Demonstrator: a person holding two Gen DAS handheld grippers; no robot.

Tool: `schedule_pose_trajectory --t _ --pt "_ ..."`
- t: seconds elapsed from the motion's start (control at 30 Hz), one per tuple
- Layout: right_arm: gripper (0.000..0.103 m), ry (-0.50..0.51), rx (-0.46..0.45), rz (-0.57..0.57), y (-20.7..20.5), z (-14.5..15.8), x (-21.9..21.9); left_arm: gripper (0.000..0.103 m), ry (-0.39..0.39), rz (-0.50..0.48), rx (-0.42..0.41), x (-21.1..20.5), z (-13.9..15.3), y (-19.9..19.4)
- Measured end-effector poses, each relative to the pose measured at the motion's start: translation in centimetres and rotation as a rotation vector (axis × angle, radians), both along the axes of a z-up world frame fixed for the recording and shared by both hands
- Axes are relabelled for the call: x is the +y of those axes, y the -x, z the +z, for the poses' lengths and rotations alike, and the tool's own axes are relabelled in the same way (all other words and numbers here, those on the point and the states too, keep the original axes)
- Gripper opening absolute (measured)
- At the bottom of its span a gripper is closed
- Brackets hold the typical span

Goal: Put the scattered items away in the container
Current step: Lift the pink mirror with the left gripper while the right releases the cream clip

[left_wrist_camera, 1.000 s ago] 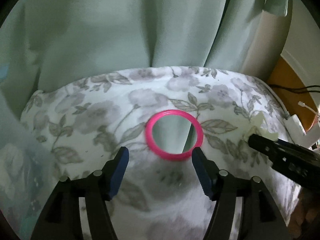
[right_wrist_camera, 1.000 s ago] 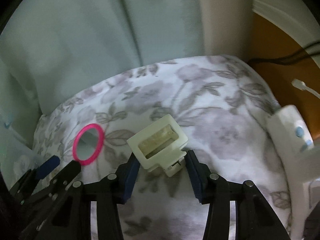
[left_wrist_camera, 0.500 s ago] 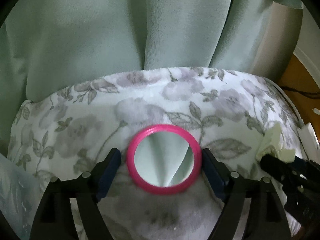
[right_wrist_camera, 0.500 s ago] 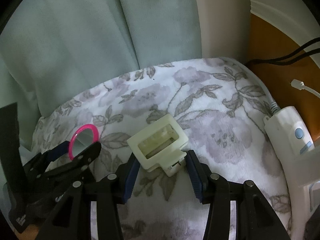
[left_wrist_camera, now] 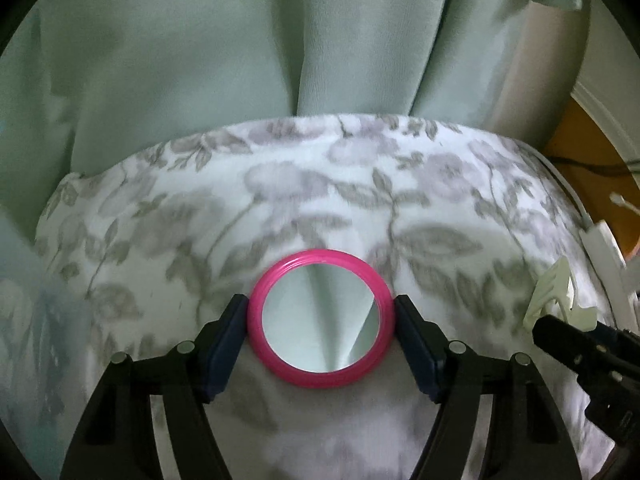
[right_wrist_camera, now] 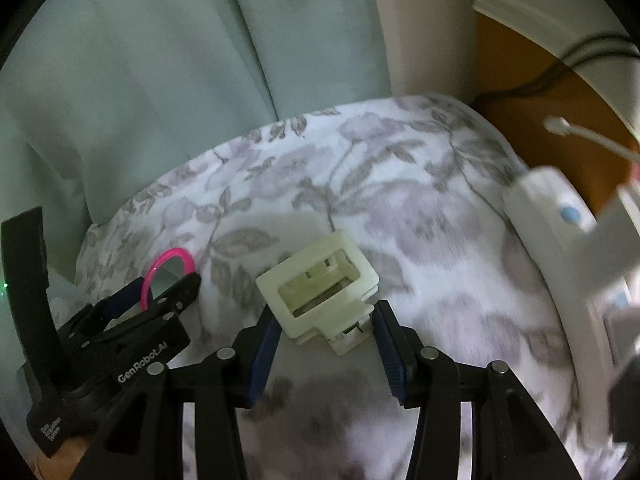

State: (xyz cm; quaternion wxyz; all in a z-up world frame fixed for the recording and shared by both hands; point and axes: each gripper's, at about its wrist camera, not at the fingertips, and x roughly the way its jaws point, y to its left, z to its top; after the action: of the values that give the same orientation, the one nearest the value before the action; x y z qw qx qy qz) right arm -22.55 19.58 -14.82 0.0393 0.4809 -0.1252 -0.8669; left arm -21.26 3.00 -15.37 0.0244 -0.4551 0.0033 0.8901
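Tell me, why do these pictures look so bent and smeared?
Both views: a fisheye lens bows the edges, with dark corners. Left wrist view: dim light, soft flowered cloth, while the pink mirror stays sharp and reflects the curtain. Right wrist view: the white remote streaks with motion blur.

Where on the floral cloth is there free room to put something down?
The floral cloth is bare from the curtain down to the pink mirror and the cream clip. It is crowded at the right edge by the white remote, and near both claws.
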Motion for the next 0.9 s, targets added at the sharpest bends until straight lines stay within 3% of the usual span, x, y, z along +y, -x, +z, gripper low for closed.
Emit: schedule_pose_trajectory --t 0.47,0.9 --pt "0.049 0.053 -0.092 0.021 -7.6 0.7 -1.1 0.074 -0.003 0.000 -0.114 0.4 0.5 -10.0" --pt "0.045 0.027 -0.020 0.050 -13.5 5.4 -0.6 0.074 -0.004 0.001 -0.053 -0.4 4.5 -14.7"
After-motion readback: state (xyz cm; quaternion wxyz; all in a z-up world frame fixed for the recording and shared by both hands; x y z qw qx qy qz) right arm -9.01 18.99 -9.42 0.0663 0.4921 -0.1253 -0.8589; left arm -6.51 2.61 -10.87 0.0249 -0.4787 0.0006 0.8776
